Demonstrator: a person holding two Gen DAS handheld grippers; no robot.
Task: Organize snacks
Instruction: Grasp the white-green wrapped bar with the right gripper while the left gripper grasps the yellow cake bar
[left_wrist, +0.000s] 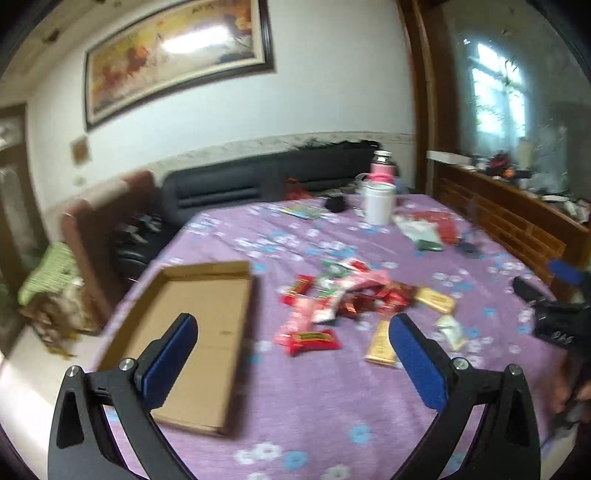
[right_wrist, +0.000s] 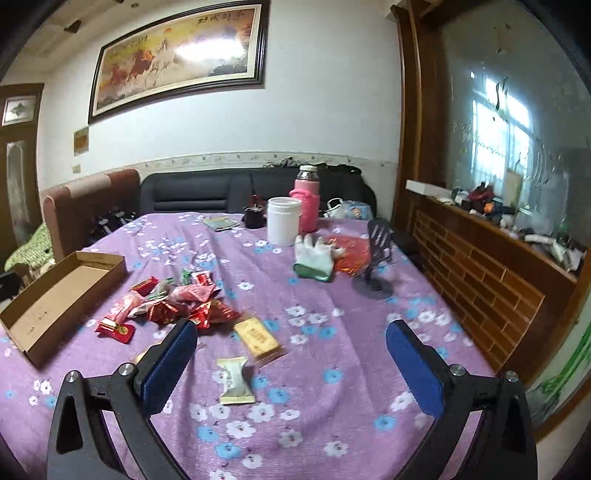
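Nothing is sorted yet: the cardboard box (left_wrist: 192, 332) sits empty at nine o'clock of the snack pile (left_wrist: 343, 295), while the left gripper (left_wrist: 293, 354) and right gripper (right_wrist: 291, 358) both gape wide, holding nothing.

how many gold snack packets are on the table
2. One gold packet lies just right of the red snack pile. The other gold packet lies nearer the grippers, partly hidden by the left finger in the right wrist view. The pile may hide more.

box (right_wrist: 62, 295) left on table (right_wrist: 332, 424) | snack pile (right_wrist: 173, 302) right of box | tub (right_wrist: 283, 220) behind pile
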